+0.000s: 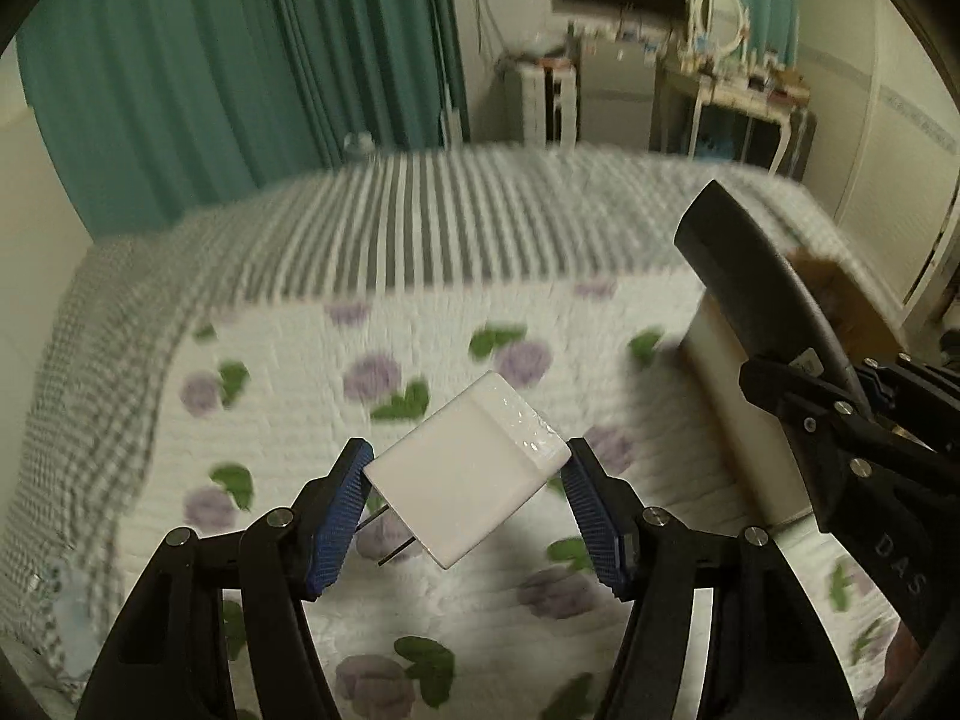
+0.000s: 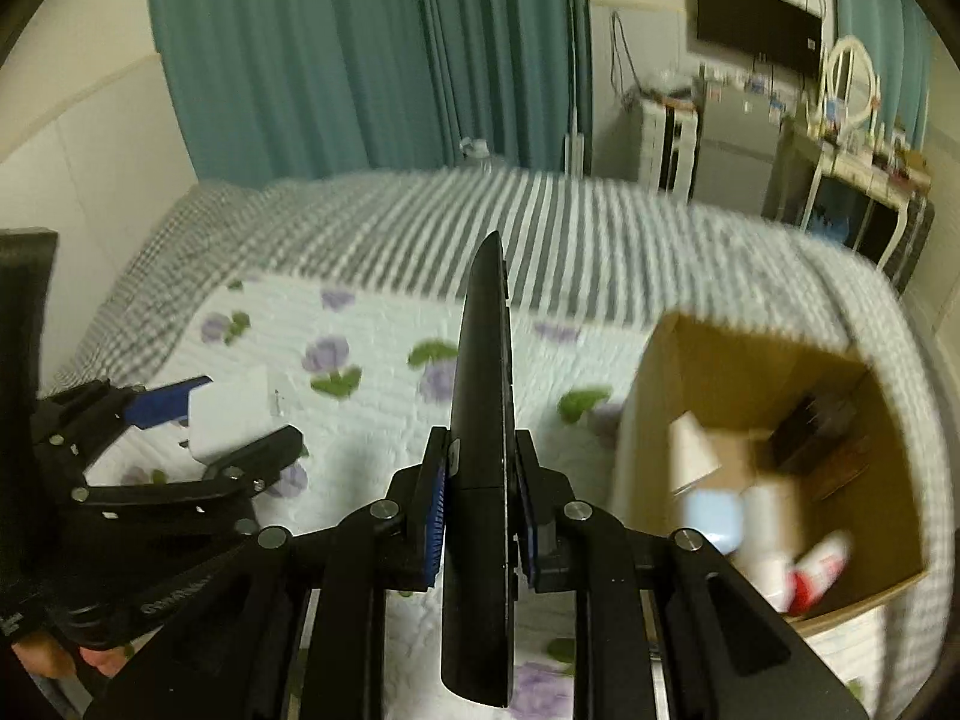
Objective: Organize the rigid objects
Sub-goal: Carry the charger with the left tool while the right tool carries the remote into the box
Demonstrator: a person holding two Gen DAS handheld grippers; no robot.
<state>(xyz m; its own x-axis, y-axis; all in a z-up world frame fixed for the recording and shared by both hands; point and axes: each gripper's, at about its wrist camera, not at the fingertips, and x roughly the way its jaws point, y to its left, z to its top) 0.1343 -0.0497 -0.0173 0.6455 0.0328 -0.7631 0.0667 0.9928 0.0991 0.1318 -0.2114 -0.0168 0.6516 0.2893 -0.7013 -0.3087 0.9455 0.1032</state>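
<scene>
My left gripper [image 1: 468, 468] is shut on a white plug adapter [image 1: 465, 471], held above the flowered bedspread with its prongs pointing down left. It shows in the right wrist view too [image 2: 231, 414]. My right gripper [image 2: 480, 498] is shut on a black remote control [image 2: 483, 420], held edge-on and upright; the remote also shows in the left wrist view [image 1: 762, 300]. An open cardboard box [image 2: 648, 396] stands on the bed to the right of the remote.
The box holds several items, among them a white bottle [image 2: 774, 534] and a light blue case [image 2: 711, 519]. The bed has a striped cover [image 2: 420, 228] at the far side. Teal curtains [image 2: 360, 48] and a cluttered desk [image 2: 852, 168] stand beyond.
</scene>
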